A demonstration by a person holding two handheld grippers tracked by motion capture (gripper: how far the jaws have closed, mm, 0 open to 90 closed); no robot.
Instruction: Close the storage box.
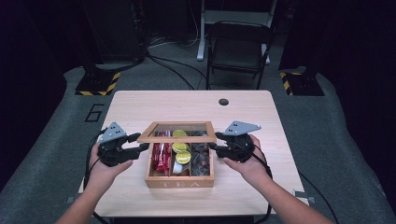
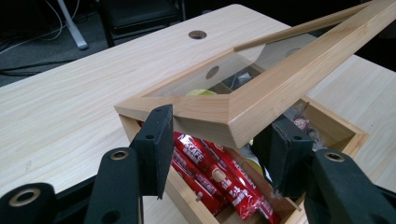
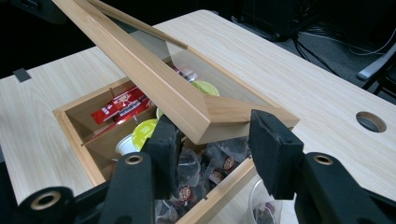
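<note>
A wooden tea box [image 1: 180, 182] marked TEA stands at the table's near middle. Its glass-paned lid [image 1: 177, 137] is tilted up, hinged at the back. My left gripper [image 1: 140, 142] is shut on the lid's front left corner [image 2: 201, 114], one pad on each side of the frame. At the front right corner [image 3: 219, 119], my right gripper [image 1: 214, 147] is shut on the lid too. Inside lie red sachets [image 2: 219, 182], yellow-topped capsules [image 3: 144, 128] and dark tea bags [image 3: 205, 170].
The light wooden table [image 1: 140, 107] has a round cable hole [image 1: 223, 101] near its far edge. A dark chair [image 1: 238, 46] stands behind it on the grey floor. A clear sachet [image 3: 266, 210] lies on the table just outside the box's right wall.
</note>
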